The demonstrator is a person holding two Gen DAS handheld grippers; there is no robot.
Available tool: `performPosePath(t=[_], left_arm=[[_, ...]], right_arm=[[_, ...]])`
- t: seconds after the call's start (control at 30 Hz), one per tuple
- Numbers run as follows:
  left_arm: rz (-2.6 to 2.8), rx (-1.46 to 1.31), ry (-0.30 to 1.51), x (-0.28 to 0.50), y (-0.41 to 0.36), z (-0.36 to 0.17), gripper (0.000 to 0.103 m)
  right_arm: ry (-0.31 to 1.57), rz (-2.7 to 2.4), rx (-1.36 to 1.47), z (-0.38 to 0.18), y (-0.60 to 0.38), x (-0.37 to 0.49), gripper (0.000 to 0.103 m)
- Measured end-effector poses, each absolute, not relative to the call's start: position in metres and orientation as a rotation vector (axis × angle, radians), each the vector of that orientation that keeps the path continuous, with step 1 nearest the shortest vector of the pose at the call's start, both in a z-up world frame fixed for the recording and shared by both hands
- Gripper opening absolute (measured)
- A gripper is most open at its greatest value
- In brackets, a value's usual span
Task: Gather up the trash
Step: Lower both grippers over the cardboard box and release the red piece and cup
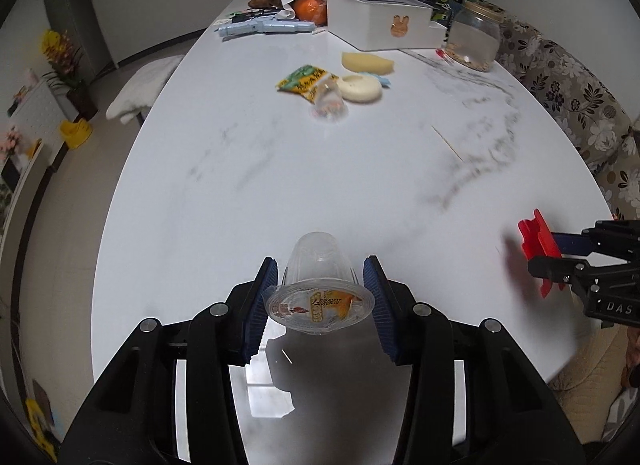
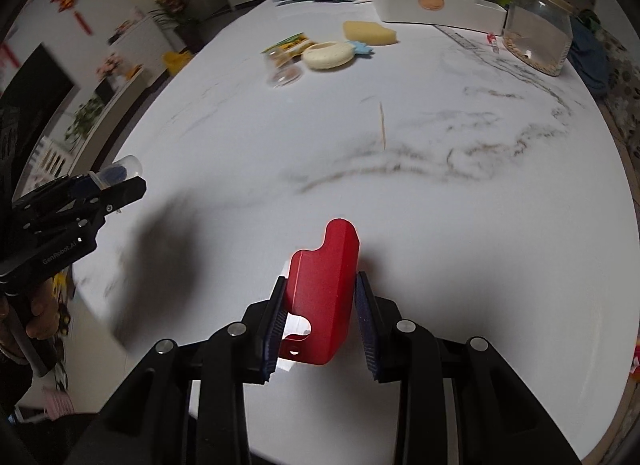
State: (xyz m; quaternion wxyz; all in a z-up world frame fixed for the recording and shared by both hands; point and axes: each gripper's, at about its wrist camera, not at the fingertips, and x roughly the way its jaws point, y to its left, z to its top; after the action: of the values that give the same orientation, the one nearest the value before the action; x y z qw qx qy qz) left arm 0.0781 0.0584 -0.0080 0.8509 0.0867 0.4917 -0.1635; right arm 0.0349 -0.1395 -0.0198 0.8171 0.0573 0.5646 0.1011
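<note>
- Left gripper (image 1: pixel 320 297): clamped on a clear plastic jelly cup (image 1: pixel 318 277), blue pads on either side of its body, printed foil lid facing the camera. Cup is lifted off the white marble table (image 1: pixel 280 193), near the table's close edge.
- Right gripper (image 2: pixel 320 305): clamped on a red plastic piece (image 2: pixel 326 289), flat with a rounded tab sticking up past the fingertips. Also held above the tabletop, shadow cast below it.
- In the left view the right gripper comes in from the right edge with the red piece sticking out ahead of it; in the right view the left gripper sits at the left edge, cup visible between its fingers.
- Still lying mid-table: a second clear cup (image 1: pixel 329 105) on its side, touching a yellow-green snack wrapper (image 1: pixel 304 81); a cream ring-shaped item (image 1: pixel 360 88) just beside them; a yellow sponge-like wedge (image 1: pixel 367 62) behind that.
- A thin wooden stick (image 1: pixel 447 143) lies alone, right of centre.
- Far end: white box with bunny logo (image 1: pixel 384 25), glass jar (image 1: pixel 474 39), an orange (image 1: pixel 310 9), light-blue toy (image 1: pixel 266 28).
</note>
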Motion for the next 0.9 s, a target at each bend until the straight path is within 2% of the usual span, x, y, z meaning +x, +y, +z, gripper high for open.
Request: performPosePath(t=[0.23,0.4,0.43,0.47,0.5,0.53,0.57,0.67,0.9], left_arm=[[-0.421,0.251,1.065,-0.037,0.039,-0.005,0.045],[-0.579,0.355,1.149,-0.102,0.017,-0.029,0.046],[-0.594,0.366,1.17,-0.106,0.014,-0.036,0.047],[-0.612,0.378,1.199,-0.11,0.009,-0.045,0.057],[-0.62,0.394,1.225,-0.112,0.005,-0.054,0.073],[-0.612,0.413,1.234,-0.112,0.001,-0.061,0.076],[-0.613,0.421,1.238,-0.111,-0.001,-0.064,0.076],[-0.624,0.411,1.272,-0.105,-0.003,-0.071,0.076],[-0.596,0.377,1.227,-0.083,0.007,-0.054,0.076]], right_arm=[[1.237,0.405,0.064,-0.004,-0.14,-0.065,0.033],[1.312,0.474,0.01,-0.024,-0.138,-0.114,0.034],[1.333,0.477,0.006,-0.032,-0.138,-0.118,0.034],[1.35,0.475,0.006,-0.039,-0.139,-0.12,0.034],[1.361,0.473,0.004,-0.045,-0.139,-0.121,0.046],[1.372,0.47,-0.002,-0.053,-0.139,-0.123,0.054],[1.372,0.462,-0.008,-0.057,-0.14,-0.124,0.06],[1.374,0.456,0.007,-0.058,-0.145,-0.126,0.06],[1.256,0.425,0.038,-0.02,-0.163,-0.087,0.06]])
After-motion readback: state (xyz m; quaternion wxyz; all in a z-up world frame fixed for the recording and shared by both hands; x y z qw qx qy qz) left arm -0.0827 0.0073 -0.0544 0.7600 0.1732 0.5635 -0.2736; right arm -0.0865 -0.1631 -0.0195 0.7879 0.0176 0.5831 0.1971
